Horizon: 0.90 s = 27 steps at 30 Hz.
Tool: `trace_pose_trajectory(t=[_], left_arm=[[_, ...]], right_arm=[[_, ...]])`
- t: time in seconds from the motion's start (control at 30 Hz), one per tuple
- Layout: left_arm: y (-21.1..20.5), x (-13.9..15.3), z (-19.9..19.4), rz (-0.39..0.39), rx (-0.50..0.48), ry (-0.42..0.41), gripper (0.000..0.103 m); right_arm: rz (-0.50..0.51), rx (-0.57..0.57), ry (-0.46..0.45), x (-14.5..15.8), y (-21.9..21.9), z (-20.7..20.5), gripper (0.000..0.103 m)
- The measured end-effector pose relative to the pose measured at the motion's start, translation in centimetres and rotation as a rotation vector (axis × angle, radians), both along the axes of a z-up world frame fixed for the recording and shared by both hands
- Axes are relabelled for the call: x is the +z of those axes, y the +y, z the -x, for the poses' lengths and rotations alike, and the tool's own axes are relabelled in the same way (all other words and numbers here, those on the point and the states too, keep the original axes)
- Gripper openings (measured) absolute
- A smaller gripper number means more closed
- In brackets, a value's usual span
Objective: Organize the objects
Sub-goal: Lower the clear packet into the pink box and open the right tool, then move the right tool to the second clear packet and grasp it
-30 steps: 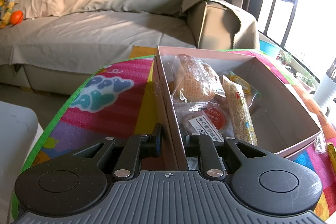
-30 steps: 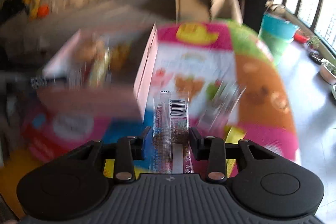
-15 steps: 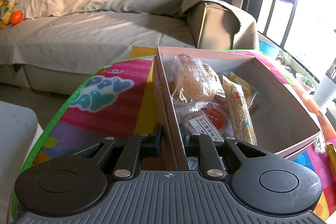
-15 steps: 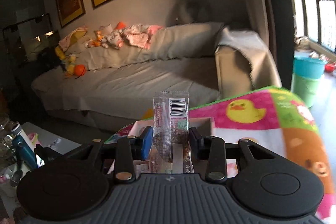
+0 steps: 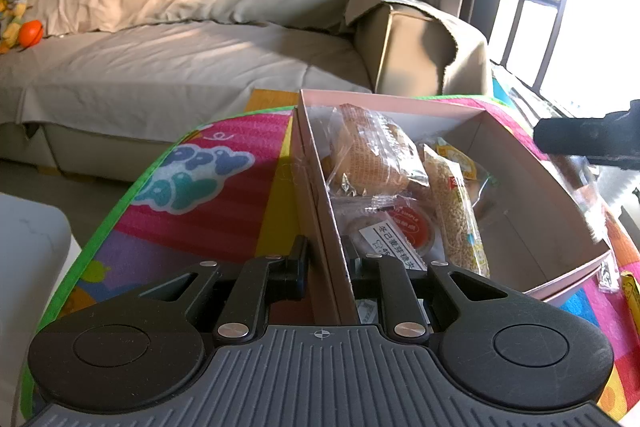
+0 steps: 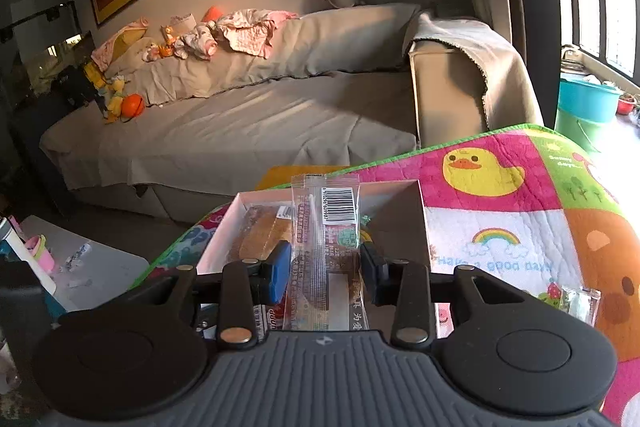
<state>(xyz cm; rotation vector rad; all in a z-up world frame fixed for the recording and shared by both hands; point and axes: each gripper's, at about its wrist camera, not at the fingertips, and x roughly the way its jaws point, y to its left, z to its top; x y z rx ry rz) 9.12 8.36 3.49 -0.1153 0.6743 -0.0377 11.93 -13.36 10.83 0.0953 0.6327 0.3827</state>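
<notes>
Snack packet [image 6: 324, 227] hiding box [image 6: 420, 211] interior, right hand-held gripper [image 6: 325, 269] opening

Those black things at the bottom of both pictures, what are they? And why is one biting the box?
They are grippers, two-finger tongs a person holds, one in each hand. Each carries a camera looking out along its fingers, so you get two pictures. The left gripper pinches the wall of the pink box, keeping it steady on the colourful play mat. Wrapped snacks lie inside the box. The right gripper has a clear snack packet between its fingers above the box, and its jaws are opening.
</notes>
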Motion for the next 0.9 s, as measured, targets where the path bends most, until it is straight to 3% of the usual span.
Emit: trace_pose_trajectory(t=[0.53, 0.7, 0.9], left_arm=[[0.0, 0.0, 0.0, 0.001, 0.0, 0.0, 0.018], [0.0, 0.0, 0.0, 0.001, 0.001, 0.0, 0.018], [0.1, 0.0, 0.0, 0.001, 0.0, -0.001, 0.018]], right_arm=[[0.03, -0.056, 0.012, -0.9, -3.5, 1.5, 0.053], [0.087, -0.122, -0.001, -1.1, -6.2, 2.9, 0.065], [0.135, -0.228, 0.051, -2.8, -10.3, 3.6, 0.073]])
